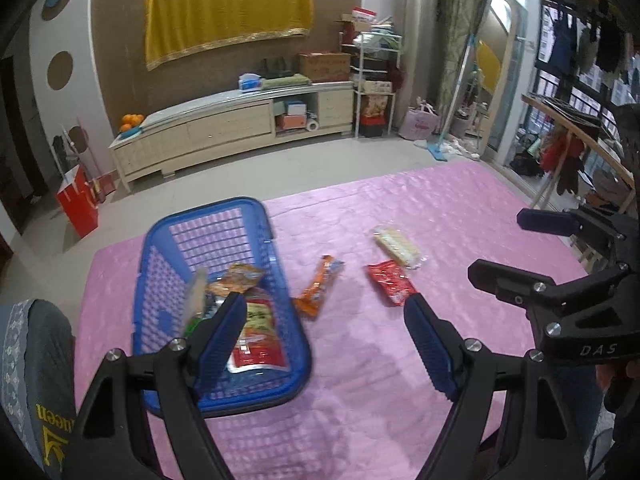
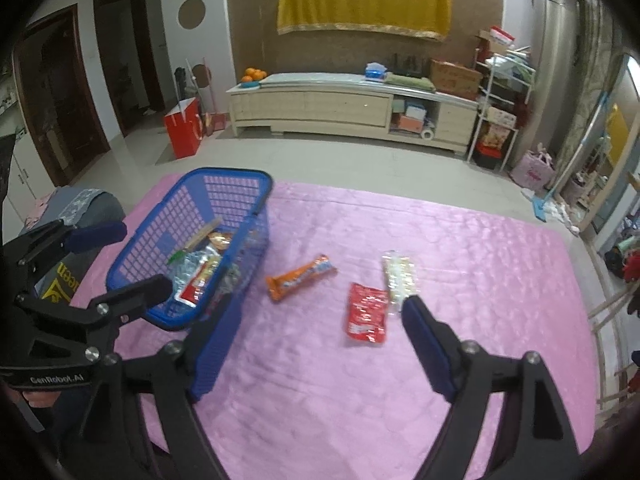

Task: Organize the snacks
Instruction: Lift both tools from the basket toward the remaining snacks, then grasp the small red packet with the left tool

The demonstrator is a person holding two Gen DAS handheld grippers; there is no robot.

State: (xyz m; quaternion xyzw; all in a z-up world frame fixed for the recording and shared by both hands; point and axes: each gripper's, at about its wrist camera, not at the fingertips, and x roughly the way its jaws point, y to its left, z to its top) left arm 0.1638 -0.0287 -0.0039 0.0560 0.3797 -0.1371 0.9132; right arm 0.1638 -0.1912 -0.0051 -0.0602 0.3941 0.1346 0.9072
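A blue plastic basket [image 1: 260, 216] [image 2: 240, 176] stands at the left of the pink-covered table [image 1: 460, 208] and holds several snack packets, among them a red pouch [image 1: 260, 340]. Three snacks lie on the cloth to its right: an orange bar [image 1: 320, 288] [image 2: 300, 278], a red packet [image 1: 392, 284] [image 2: 366, 312] and a clear pack of pale biscuits [image 1: 398, 246] [image 2: 398, 276]. My left gripper [image 1: 324, 304] [image 2: 142, 258] hovers open over the basket's near right side. My right gripper [image 2: 320, 308] [image 1: 496, 244] hovers open, near the red packet. Neither holds anything.
A grey cushion with yellow lettering [image 1: 32, 360] sits at the table's left edge. Beyond the far edge are tiled floor, a red paper bag [image 1: 78, 208] and a long low cabinet [image 1: 224, 128]. A wooden rack [image 1: 580, 140] stands at the right.
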